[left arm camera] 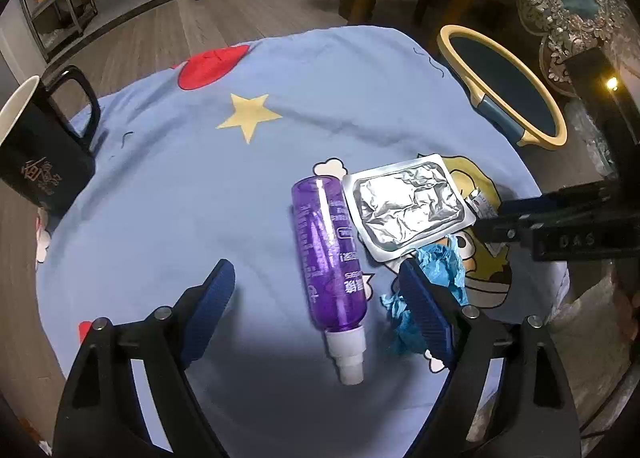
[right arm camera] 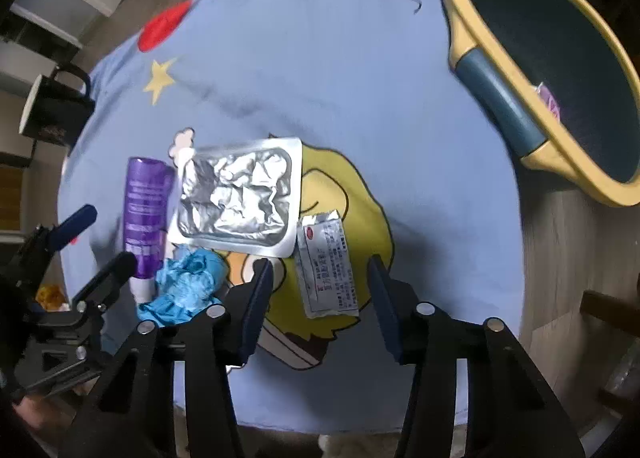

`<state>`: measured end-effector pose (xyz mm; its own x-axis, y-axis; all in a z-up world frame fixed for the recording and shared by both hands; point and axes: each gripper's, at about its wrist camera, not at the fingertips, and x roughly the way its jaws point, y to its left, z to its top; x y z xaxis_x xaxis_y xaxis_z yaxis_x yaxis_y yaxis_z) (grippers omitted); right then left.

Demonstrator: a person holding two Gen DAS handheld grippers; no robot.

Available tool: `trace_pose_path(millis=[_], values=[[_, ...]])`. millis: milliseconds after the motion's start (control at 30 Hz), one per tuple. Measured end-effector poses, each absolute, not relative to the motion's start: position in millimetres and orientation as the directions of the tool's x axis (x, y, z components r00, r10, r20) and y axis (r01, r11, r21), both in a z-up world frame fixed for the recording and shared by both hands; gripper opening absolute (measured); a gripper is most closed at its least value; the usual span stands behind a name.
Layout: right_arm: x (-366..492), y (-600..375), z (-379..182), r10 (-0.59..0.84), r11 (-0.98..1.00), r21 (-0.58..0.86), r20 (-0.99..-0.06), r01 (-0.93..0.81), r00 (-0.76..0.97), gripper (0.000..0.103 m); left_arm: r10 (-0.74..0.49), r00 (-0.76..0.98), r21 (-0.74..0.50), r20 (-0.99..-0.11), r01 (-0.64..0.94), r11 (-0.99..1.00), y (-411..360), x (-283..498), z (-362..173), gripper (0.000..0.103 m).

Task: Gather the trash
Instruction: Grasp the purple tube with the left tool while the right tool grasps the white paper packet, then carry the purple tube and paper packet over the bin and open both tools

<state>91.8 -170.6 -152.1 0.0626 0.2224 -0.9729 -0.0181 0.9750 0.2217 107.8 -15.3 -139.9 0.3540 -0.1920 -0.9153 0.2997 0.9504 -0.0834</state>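
The small white printed sachet (right arm camera: 327, 266) lies flat between the open right tongs (right arm camera: 322, 298), untouched. The open left tongs (left arm camera: 316, 310) straddle the purple plastic bottle (left arm camera: 329, 254).

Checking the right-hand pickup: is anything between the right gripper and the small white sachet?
Nothing visible. The right gripper hangs over the sachet, jaws apart on either side, not pressing it. The foil tray lies beside it, toward the purple bottle.

On my table (right arm camera: 360, 58) the bottle (right arm camera: 146, 210) lies left of the foil tray (right arm camera: 240, 198); the packet (right arm camera: 326, 264) lies right, the bin (right arm camera: 560, 70) far right.
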Motion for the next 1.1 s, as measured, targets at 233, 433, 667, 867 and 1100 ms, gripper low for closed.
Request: trace_pose_path(millis=[233, 433, 667, 867, 1100], values=[[91, -171, -154, 0.205, 0.978, 0.203, -0.977, -0.043, 0.063, 0.038, -0.176, 0.315, -0.076, -0.933, 0.304, 0.949, -22, 114, -152, 0.069], [90, -168, -154, 0.195, 0.979, 0.191, -0.979, -0.069, 0.058, 0.025, -0.145, 0.270, -0.054, -0.952, 0.318, 0.947, -28, 116, -165, 0.053], [88, -168, -150, 0.203, 0.978, 0.198, -0.976, -0.064, 0.076, 0.025, -0.124, 0.264, -0.036, -0.957, 0.317, 0.948, -28, 115, -168, 0.042], [91, -180, -140, 0.222, 0.975, 0.221, -0.967, -0.024, 0.121, 0.025, -0.119, 0.261, -0.035, -0.958, 0.304, 0.952, -28, 116, -167, 0.031], [94, -191, -127, 0.262, 0.964, 0.267, -0.949, 0.002, 0.176, 0.025, -0.148, 0.296, -0.058, -0.944, 0.293, 0.954, -28, 114, -155, 0.031]])
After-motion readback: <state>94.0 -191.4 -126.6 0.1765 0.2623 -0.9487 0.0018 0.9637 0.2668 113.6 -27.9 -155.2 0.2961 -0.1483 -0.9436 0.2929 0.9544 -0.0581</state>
